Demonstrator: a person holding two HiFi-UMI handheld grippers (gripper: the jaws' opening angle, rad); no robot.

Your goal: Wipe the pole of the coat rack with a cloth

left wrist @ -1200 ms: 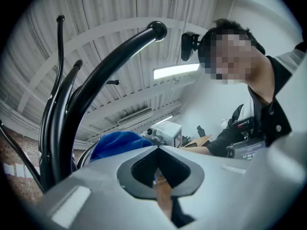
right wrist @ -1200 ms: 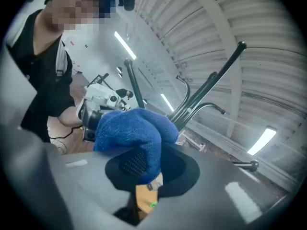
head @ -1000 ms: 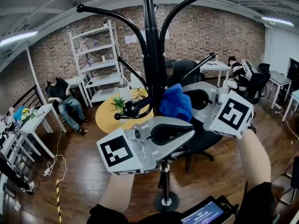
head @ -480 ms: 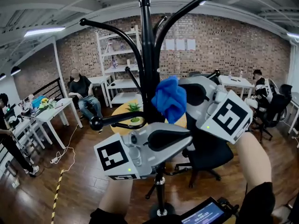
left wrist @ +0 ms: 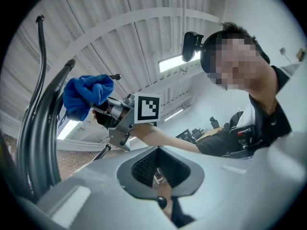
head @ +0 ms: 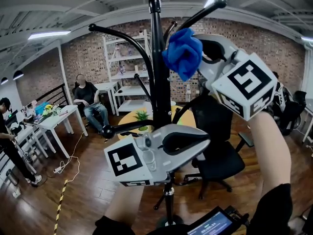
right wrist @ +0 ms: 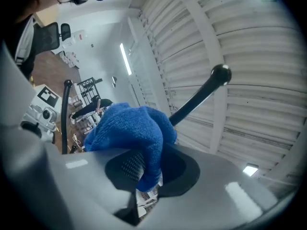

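Though beside pole, cloth between jaws

Loft-style open office.
Brick wall, white shelving, white worktops, black swivel chair, wooden floor, a seated person.

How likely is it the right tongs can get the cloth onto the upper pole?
Likely yes: the right tongs hold the blue cloth right beside the pole, with nothing between them; a hook arm nearby could snag.
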